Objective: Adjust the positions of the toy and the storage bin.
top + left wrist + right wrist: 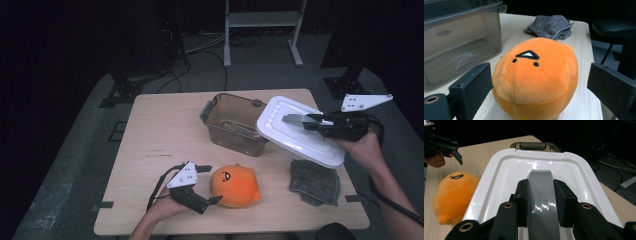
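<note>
An orange round plush point(235, 186) with a small stitched face lies near the table's front edge. My left gripper point(214, 184) stands open around it, one jaw on each side; the pads do not squeeze the plush point(536, 77). A white plastic lid point(295, 135) hangs tilted above the right end of a clear brown box point(232, 125). My right gripper point(300, 120) is shut on the lid's grey handle point(540, 182), its pads against both sides. The plush point(454, 195) lies below the lid's left edge in the right gripper view.
A folded grey cloth point(315, 182) lies at the front right of the wooden table point(160, 130), under the raised lid's near end. The box looks empty inside. A metal stand and cables sit on the dark floor behind the table.
</note>
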Action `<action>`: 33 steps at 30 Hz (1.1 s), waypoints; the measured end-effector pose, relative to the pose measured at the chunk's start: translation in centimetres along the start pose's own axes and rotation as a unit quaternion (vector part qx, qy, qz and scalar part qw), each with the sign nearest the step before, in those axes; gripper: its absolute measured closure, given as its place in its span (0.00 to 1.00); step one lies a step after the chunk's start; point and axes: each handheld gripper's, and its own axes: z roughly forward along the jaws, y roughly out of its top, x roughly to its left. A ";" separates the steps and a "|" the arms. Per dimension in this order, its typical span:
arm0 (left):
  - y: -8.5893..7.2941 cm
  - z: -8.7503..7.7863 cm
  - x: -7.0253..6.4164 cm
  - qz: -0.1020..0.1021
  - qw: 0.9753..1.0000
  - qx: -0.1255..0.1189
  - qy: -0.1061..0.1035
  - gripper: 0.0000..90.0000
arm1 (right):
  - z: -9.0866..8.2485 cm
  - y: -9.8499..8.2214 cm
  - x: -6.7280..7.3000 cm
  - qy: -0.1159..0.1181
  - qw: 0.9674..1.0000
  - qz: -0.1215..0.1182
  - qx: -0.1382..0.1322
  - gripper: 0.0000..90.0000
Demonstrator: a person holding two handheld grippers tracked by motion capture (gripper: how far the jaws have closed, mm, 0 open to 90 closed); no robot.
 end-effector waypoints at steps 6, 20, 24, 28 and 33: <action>0.0 0.0 0.0 0.000 1.000 0.000 0.001 0.05 | -1.7 -1.6 0.0 -0.009 1.000 0.010 -0.002 0.74; 0.2 0.1 0.1 -0.003 1.000 -0.003 -0.001 0.05 | -5.4 -5.8 0.3 -0.033 0.999 0.036 0.001 0.74; 0.2 0.1 0.1 -0.003 1.000 -0.003 -0.002 0.05 | -5.9 -6.9 0.4 -0.039 0.998 0.041 0.006 0.74; 0.2 0.2 0.1 -0.001 1.000 -0.001 -0.003 0.05 | -5.8 -8.1 0.4 -0.041 0.998 0.044 0.017 0.74; 0.3 0.1 0.1 -0.003 1.000 -0.004 -0.003 0.05 | -5.3 -9.8 0.3 -0.038 0.997 0.054 0.025 0.74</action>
